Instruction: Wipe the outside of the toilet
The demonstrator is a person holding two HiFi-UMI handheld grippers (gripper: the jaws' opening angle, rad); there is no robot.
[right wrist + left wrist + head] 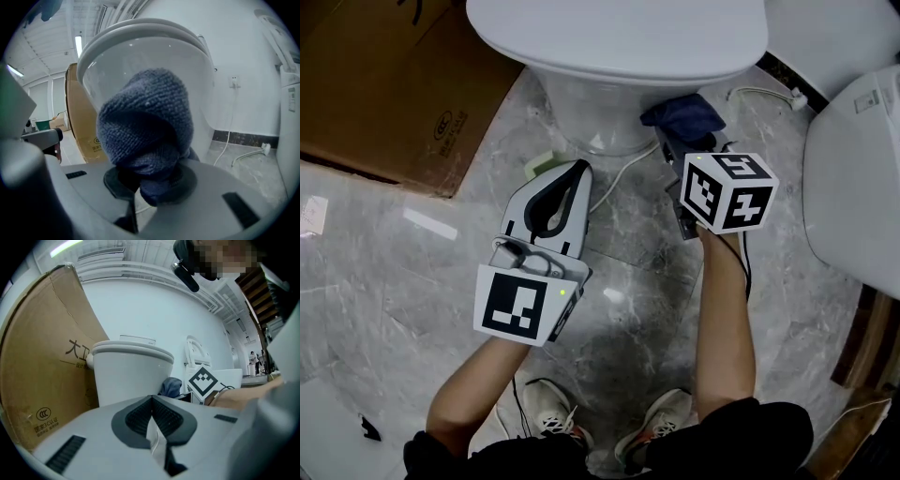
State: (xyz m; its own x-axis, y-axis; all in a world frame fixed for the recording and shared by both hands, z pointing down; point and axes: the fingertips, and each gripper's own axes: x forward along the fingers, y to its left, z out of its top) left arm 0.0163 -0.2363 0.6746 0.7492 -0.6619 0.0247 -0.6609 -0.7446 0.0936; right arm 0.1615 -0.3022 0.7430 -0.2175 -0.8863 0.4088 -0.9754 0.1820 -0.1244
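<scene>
Right gripper view: a bunched dark-blue knit cloth point(147, 122), clamped in the right gripper point(152, 185), bulges beyond its jaws, close to the white toilet point(140, 51). The left gripper point(152, 420) has its jaws together.

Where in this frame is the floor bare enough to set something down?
The widest bare floor lies between the cardboard and the left gripper. A narrower strip runs between the right arm and the white unit. It is crowded at the toilet base: the right gripper, its cloth and a cable meet there.
</scene>
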